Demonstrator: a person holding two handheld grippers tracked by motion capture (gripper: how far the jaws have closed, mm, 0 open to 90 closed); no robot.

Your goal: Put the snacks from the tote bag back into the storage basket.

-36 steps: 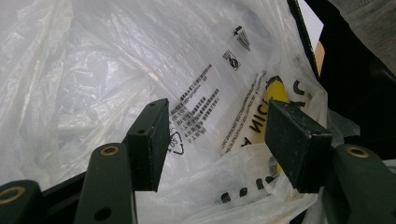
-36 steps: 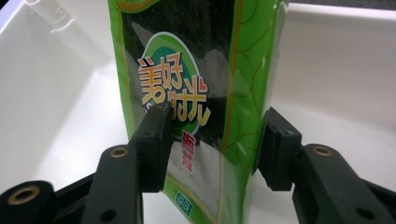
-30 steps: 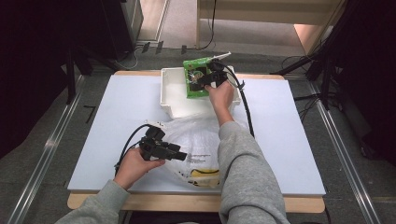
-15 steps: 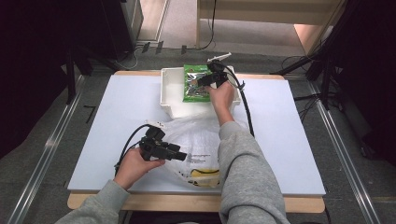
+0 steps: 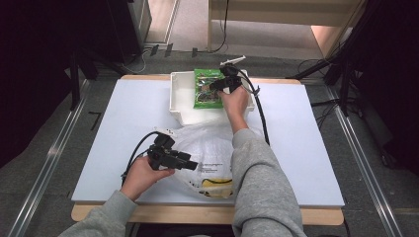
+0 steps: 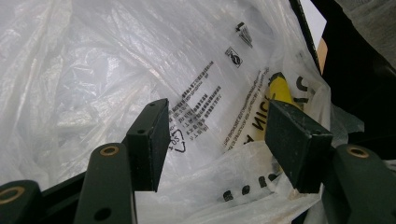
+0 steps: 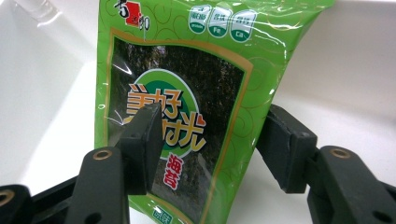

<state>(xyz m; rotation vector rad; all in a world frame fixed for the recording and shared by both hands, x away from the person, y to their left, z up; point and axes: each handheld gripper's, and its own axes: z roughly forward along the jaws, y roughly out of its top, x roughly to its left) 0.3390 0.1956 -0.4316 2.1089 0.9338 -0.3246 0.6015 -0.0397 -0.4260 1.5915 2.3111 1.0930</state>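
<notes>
A green seaweed packet [image 5: 205, 89] [image 7: 187, 70] lies in the white bin [image 5: 179, 96] [image 7: 345, 60] at the table's far edge. My right gripper [image 5: 217, 85] [image 7: 212, 126] hovers over the packet's near end. Its jaws have just been opening, and they straddle the packet without pressing on it. A crumpled clear plastic bag [image 5: 212, 148] [image 6: 93, 70] with printed text lies at the near middle of the table. My left gripper [image 5: 195, 165] [image 6: 217, 116] rests open at the bag's left side, with film between its jaws but not pinched.
A yellow item [image 5: 216, 183] [image 6: 280, 88] shows through the bag near the table's front edge. The right forearm in a grey sleeve [image 5: 257, 168] crosses over the bag. Black cables trail from both grippers. Bare white tabletop [image 5: 123, 113] spreads left and right.
The green packet has settled from a raised tilt to flat in the bin, and the right gripper's jaws have spread off it. The left hand has stayed put.
</notes>
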